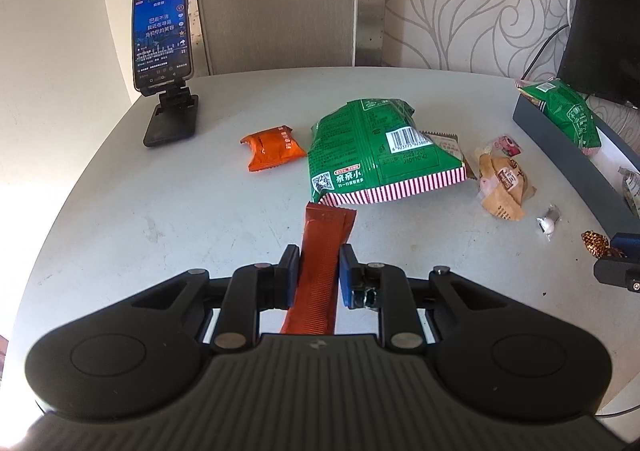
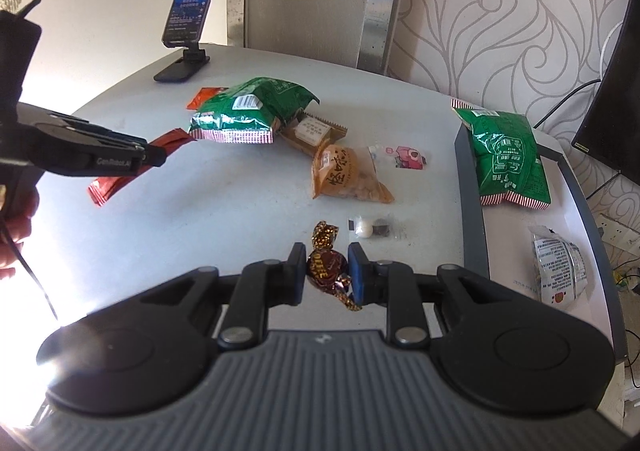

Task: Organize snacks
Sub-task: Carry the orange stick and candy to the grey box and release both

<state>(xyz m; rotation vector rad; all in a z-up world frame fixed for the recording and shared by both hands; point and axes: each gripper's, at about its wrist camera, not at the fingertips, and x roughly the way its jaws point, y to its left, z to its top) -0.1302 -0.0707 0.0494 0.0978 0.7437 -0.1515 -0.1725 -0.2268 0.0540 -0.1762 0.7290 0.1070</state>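
Note:
My left gripper (image 1: 319,267) is shut on a long red-orange stick packet (image 1: 320,263) and holds it above the grey table (image 1: 160,211); the packet also shows in the right wrist view (image 2: 120,179). My right gripper (image 2: 328,271) is shut on a brown toffee candy (image 2: 326,265) just left of the grey tray (image 2: 474,211). A green snack bag (image 1: 376,147) lies mid-table, with an orange packet (image 1: 272,147) to its left and a tan snack pack (image 1: 502,187) to its right. Another green bag (image 2: 508,159) lies in the tray.
A phone on a black stand (image 1: 164,51) stands at the back left. A small clear-wrapped white candy (image 2: 368,229) lies near the tray. A pink-labelled sachet (image 2: 404,157) and a brown wrapped cake (image 2: 312,131) lie mid-table. A white printed pack (image 2: 560,267) sits in the tray. A monitor (image 1: 600,11) is at the right.

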